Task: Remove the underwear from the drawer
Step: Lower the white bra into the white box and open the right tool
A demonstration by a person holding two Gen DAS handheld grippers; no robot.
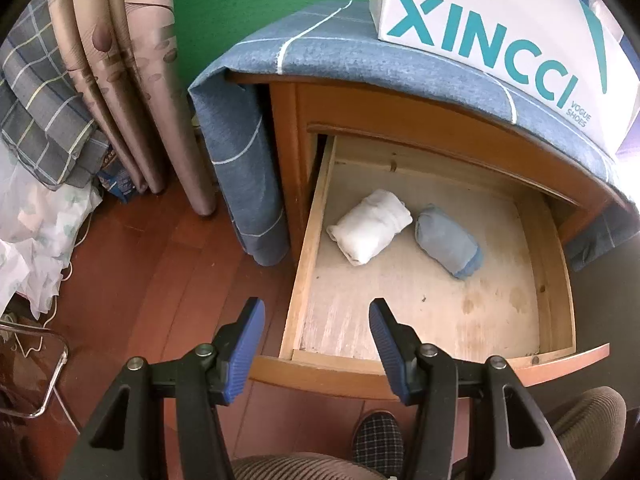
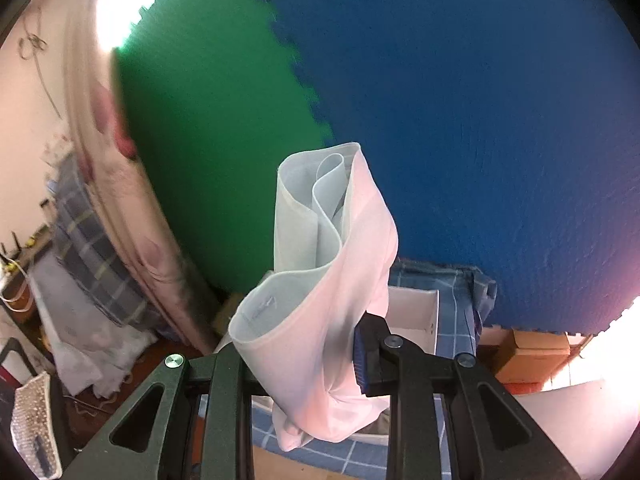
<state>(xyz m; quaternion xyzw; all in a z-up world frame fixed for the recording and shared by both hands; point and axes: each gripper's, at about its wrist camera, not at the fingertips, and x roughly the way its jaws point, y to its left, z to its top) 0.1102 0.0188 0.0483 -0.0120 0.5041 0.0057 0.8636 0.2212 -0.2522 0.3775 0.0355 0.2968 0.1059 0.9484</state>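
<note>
My right gripper (image 2: 320, 364) is clenched on a pale pink underwear (image 2: 320, 300), rolled into a loose tube. Its long axis stands nearly upright between the fingers, leaning a little to the right at the top; the open end with the pale waistband folds points upward, and the twisted end hangs below the pads. It is lifted in front of the green and blue wall (image 2: 460, 100), above the blue checked cloth (image 2: 460, 320).

My left gripper (image 1: 316, 336) is released, with nothing between its fingers, over the front left corner of the open drawer (image 1: 304, 264). Inside lie a white roll (image 1: 370, 232) and a blue roll (image 1: 448, 242), just beside each other, their long axes angled toward each other at the far ends.
</note>
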